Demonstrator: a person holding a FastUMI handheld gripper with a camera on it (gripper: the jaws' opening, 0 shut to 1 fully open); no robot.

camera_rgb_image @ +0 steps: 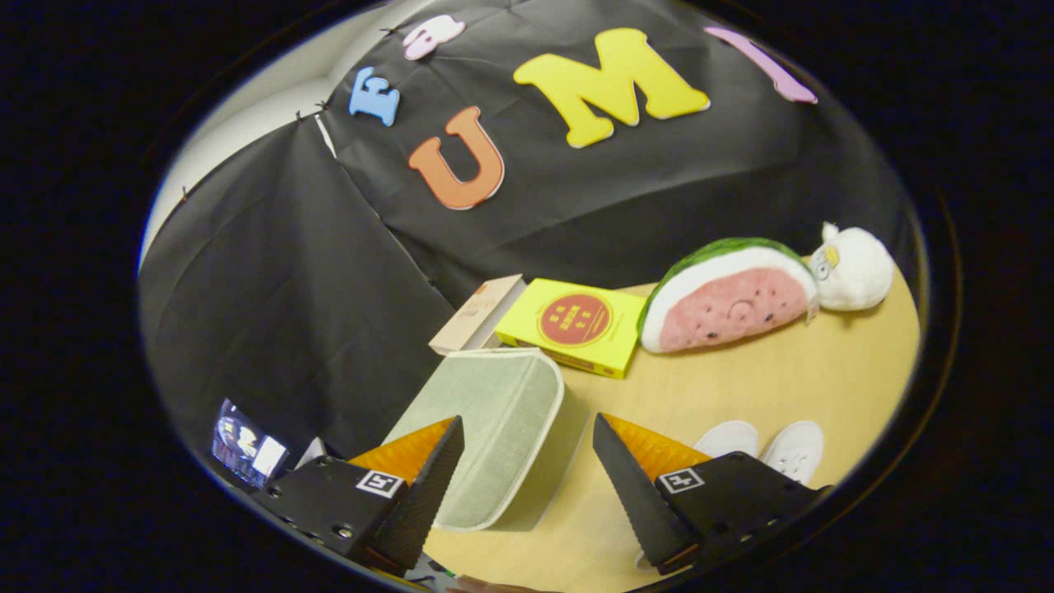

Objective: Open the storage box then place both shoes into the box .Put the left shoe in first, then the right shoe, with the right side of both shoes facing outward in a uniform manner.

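The pale green fabric storage box (486,428) stands on the wooden table (741,379) with its lid down, just ahead of my fingers and partly between them. My gripper (527,436) is open, held above the table, with nothing pressed between its black ridged fingers (432,482). Two white shoes (762,445) lie side by side on the table to the right of the box, their toes showing just beyond the right finger (630,486), the rest hidden behind it.
Beyond the box lie a yellow flat box (576,325) and a tan box (478,313). A watermelon plush (725,296) and a white plush (852,268) rest farther right. Left of the box the table ends at the black cloth wall.
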